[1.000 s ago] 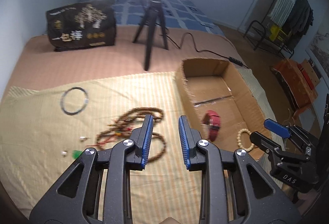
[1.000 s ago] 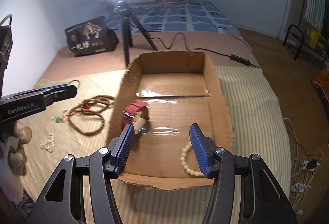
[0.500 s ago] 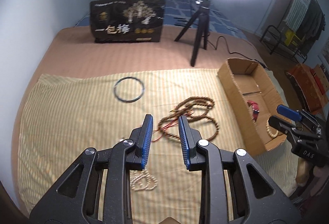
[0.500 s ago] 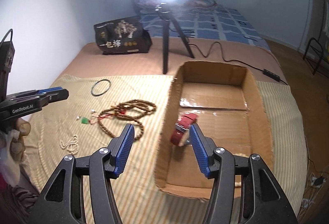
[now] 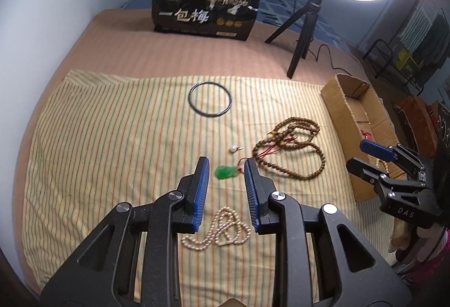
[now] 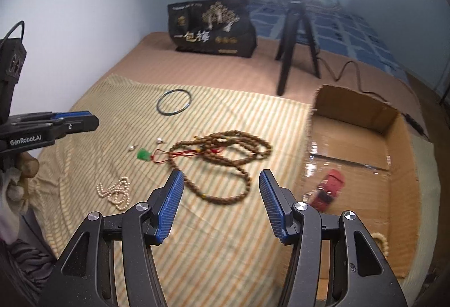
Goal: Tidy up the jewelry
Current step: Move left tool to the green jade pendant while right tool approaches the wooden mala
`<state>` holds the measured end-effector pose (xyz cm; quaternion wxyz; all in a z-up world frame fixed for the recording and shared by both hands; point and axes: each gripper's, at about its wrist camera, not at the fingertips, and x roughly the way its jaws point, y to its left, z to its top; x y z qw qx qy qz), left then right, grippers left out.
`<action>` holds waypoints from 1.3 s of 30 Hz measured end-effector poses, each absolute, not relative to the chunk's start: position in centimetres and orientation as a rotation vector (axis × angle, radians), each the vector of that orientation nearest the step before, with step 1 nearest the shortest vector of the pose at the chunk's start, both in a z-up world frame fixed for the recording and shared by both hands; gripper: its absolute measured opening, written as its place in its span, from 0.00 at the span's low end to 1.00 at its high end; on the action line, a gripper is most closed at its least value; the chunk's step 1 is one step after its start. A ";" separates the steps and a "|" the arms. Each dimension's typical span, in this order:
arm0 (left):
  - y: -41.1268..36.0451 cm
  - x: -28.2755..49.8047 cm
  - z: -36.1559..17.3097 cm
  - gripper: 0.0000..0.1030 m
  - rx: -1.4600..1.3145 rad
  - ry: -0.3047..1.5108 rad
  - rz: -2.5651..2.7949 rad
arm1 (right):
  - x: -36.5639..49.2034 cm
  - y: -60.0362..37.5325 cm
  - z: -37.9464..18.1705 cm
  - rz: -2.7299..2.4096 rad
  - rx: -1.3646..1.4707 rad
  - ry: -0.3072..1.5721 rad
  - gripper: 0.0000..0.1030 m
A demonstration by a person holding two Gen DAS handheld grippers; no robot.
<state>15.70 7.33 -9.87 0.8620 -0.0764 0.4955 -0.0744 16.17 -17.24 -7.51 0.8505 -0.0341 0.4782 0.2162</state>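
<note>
On the striped cloth (image 5: pixel 98 138) lie a dark bangle (image 5: pixel 211 99), a small pearl earring (image 5: pixel 234 148), a green pendant (image 5: pixel 225 172) on a red cord, a long brown bead necklace (image 5: pixel 292 148) and a pearl strand (image 5: pixel 219 231). My left gripper (image 5: pixel 226 166) is open above the cloth, with the green pendant seen between its fingertips. My right gripper (image 6: pixel 222 180) is open and empty above the brown bead necklace (image 6: pixel 222 160). The cardboard box (image 6: pixel 393 121) holds a red watch (image 6: pixel 329 188) and a cream bead bracelet (image 6: pixel 381 241).
A black printed bag (image 5: pixel 205 6) and a ring light on a black tripod (image 5: pixel 301 39) stand behind the cloth, with a cable trailing right. A wall runs along the left. A clothes rack (image 5: pixel 405 53) and an orange box stand off the bed to the right.
Both grippers have swung left, away from the box and over the cloth. The left gripper has come lower and closer to the green pendant. The right gripper now looks at the brown necklace.
</note>
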 end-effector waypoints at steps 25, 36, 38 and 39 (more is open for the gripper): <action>7.8 15.9 -13.0 0.24 -0.160 1.130 -0.217 | 17.6 -12.0 -12.5 0.649 -0.233 1.148 0.56; 7.6 16.2 -12.9 0.24 -0.178 1.129 -0.221 | 17.6 -11.1 -14.1 0.560 -0.410 1.114 0.61; 7.6 16.3 -12.8 0.24 -0.184 1.128 -0.220 | 17.9 -11.1 -14.5 0.554 -0.418 1.119 0.61; 7.6 16.4 -12.8 0.24 -0.186 1.128 -0.221 | 18.0 -11.0 -14.7 0.547 -0.427 1.120 0.61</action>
